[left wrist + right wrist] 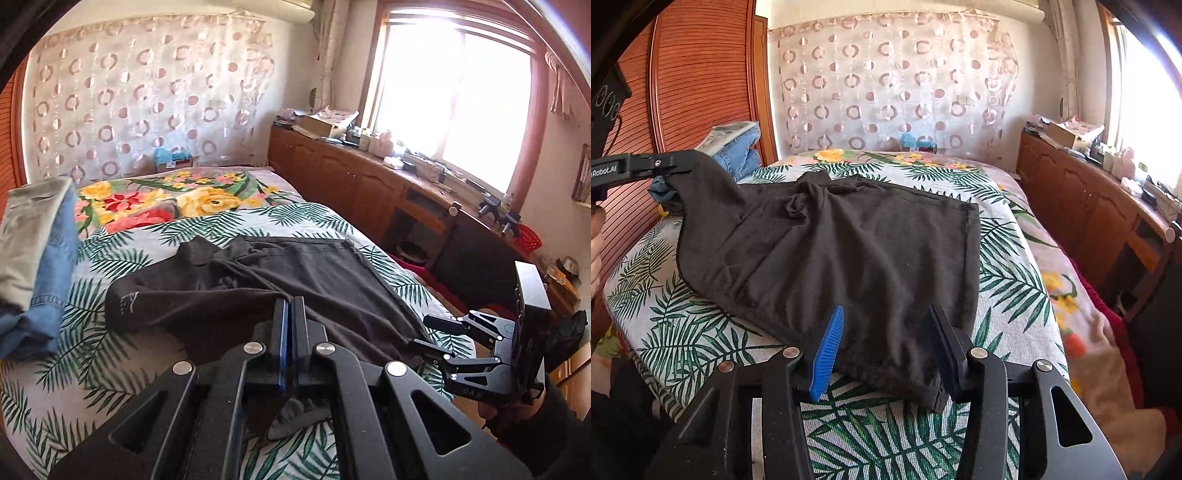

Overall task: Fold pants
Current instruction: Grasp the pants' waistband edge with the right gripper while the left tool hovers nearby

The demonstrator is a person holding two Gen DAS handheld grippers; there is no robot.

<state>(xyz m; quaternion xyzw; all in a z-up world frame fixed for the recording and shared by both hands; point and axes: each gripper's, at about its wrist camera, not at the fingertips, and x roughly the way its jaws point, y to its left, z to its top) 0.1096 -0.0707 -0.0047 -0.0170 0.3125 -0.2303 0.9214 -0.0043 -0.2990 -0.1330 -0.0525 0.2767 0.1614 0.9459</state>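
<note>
Dark brown pants (857, 254) lie spread on the bed's palm-leaf sheet (701, 332); they also show in the left wrist view (295, 284). My left gripper (290, 306) is shut on a corner of the pants and lifts it off the bed; in the right wrist view it shows at the left (665, 164) with cloth hanging from it. My right gripper (886, 332) is open, its blue pads on either side of the near edge of the pants, just above the cloth. It shows at the right of the left wrist view (432, 328).
A stack of folded clothes, blue jeans under grey (33, 258), sits at the bed's left side (738, 147). A floral blanket (155, 203) covers the far bed. A wooden cabinet (351, 177) with clutter runs under the window on the right. A wooden wardrobe (694, 74) stands at left.
</note>
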